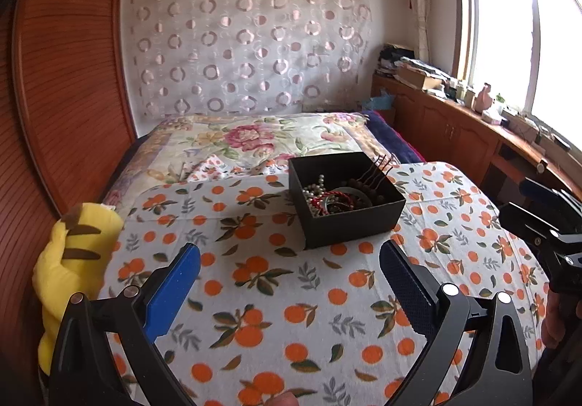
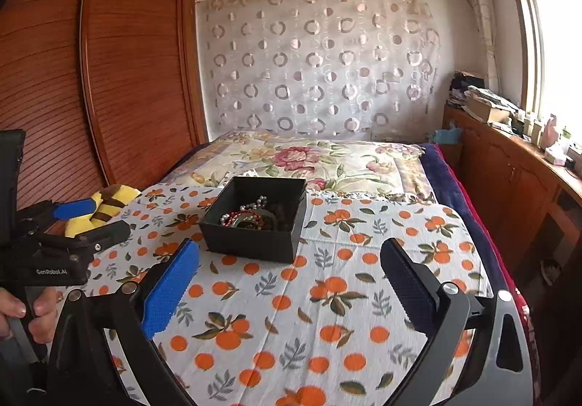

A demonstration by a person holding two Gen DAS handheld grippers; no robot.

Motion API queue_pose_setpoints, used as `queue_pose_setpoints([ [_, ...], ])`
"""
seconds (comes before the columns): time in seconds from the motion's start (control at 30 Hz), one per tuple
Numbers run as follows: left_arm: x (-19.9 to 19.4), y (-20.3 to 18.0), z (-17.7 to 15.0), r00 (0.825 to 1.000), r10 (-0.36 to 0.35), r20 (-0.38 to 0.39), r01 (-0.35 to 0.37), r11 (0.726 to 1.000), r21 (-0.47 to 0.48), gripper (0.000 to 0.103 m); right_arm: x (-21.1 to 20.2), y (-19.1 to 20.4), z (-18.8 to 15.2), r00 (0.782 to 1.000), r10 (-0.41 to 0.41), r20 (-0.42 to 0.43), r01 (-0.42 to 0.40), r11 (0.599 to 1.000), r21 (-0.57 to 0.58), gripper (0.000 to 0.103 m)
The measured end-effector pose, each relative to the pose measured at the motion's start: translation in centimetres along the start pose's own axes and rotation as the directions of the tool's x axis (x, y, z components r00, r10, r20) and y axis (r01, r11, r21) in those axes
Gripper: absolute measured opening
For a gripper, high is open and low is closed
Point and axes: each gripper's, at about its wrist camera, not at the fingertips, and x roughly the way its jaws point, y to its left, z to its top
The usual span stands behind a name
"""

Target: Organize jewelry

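From the left wrist, the left gripper (image 1: 289, 260) has its jaws spread wide with nothing between them, hovering over the orange-print cloth (image 1: 254, 315) short of the black box (image 1: 349, 220), likely clear of it after a drop. The box sits on the bed toward the cloth's far edge, open-topped, holding tangled pearl strands, a red cord bracelet and dark beads.

From the right wrist, the right gripper (image 2: 291, 260) is likewise spread and empty, near the box (image 2: 254, 238).

Yellow plush toy (image 1: 78, 260) beside wooden wardrobe (image 2: 109, 60).
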Motion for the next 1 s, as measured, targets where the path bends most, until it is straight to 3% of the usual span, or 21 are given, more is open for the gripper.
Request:
queue_pose_setpoints([
  [1.0,-2.5,0.3,-0.7,0.998,0.029,0.047,-0.029,1.0,0.0,0.095,-0.8,0.0,-0.4,1.0,-0.015,0.017,0.014,1.0,0.022,0.1],
])
